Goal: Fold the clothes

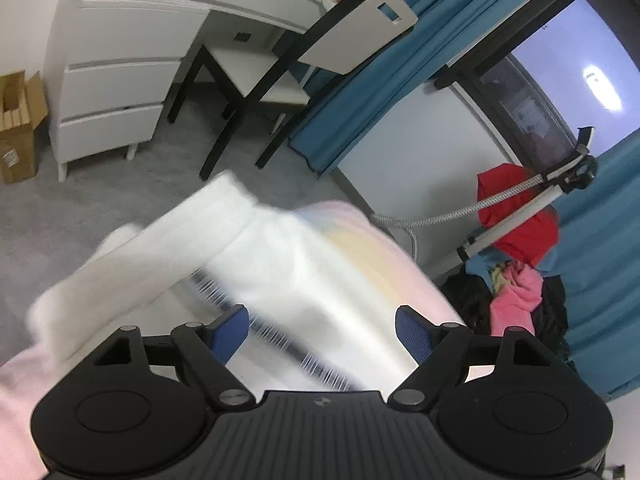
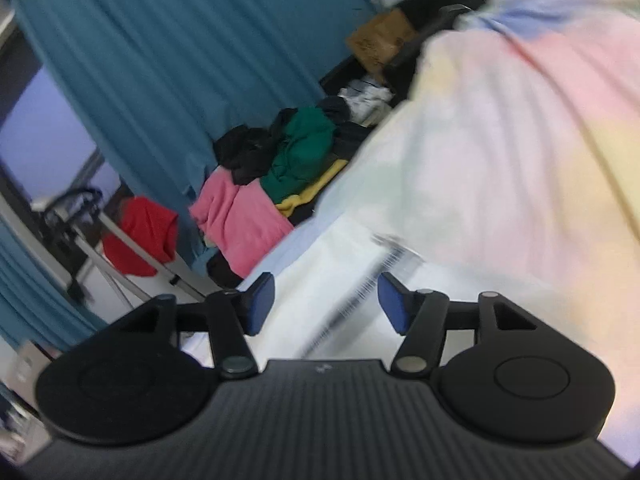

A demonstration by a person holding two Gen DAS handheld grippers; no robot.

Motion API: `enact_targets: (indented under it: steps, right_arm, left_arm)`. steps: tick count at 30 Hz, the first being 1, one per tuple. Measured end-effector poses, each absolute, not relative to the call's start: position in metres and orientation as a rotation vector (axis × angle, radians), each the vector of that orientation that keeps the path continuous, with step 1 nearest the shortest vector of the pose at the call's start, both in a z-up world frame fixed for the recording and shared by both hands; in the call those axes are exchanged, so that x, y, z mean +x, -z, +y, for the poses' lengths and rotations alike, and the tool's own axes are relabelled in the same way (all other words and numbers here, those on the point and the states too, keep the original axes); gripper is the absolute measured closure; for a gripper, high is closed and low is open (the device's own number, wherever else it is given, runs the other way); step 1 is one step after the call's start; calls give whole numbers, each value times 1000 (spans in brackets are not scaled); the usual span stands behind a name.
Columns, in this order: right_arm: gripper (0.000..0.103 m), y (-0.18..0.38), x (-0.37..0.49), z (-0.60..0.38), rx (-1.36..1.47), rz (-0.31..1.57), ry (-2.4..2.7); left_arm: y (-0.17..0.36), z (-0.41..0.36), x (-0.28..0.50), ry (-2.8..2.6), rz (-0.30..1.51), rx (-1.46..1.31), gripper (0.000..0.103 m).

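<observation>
A pastel tie-dye garment [image 1: 320,256] in white, pink and yellow lies blurred just ahead of my left gripper [image 1: 322,330], with a white sleeve [image 1: 132,260] stretched to the left. The left jaws stand wide apart with nothing between the blue pads [image 1: 230,332]. In the right wrist view the same garment [image 2: 500,152] fills the right side. My right gripper [image 2: 326,304] is open above its white lower part, blue pads [image 2: 262,300] apart and holding nothing.
A pile of clothes in pink [image 2: 240,216], green [image 2: 304,152] and black sits by the teal curtain [image 2: 160,60]. A red cloth [image 1: 520,208] hangs on a stand. A chair [image 1: 288,76], white drawers [image 1: 112,88] and a cardboard box [image 1: 18,128] stand on the grey floor.
</observation>
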State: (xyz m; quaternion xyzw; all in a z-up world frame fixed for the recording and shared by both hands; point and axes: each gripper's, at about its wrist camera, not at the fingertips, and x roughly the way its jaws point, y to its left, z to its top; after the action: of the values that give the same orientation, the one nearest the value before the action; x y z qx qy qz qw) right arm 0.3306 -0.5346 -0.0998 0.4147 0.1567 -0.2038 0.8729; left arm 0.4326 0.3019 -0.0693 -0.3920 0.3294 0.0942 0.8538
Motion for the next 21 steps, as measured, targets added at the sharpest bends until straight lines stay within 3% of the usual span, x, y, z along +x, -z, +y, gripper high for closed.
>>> enact_targets:
  steps: [3,5,11,16,19,21]
  right_arm:
    - [43,118,280,-537,1031,329,431]
    - [43,133,253,-536,1151,315,404]
    - [43,173,257,-526,1276,474,313]
    - [43,196,283,-526,1281,429,322]
    - [44,199,303,-532,1225,357,331]
    - [49,200,316,-540,1193,318,375]
  left_arm:
    - [73,312,383,-150,699,-903,16]
    - [81,315,354,-110,690,-954,4]
    - [132,316,319,-123,753,-1085,11]
    - [154,310,345,-168,670,-1107,11]
    - [153,307,361,-240,612,-1054,34]
    - [157,310,369,-275,588,-1058,38]
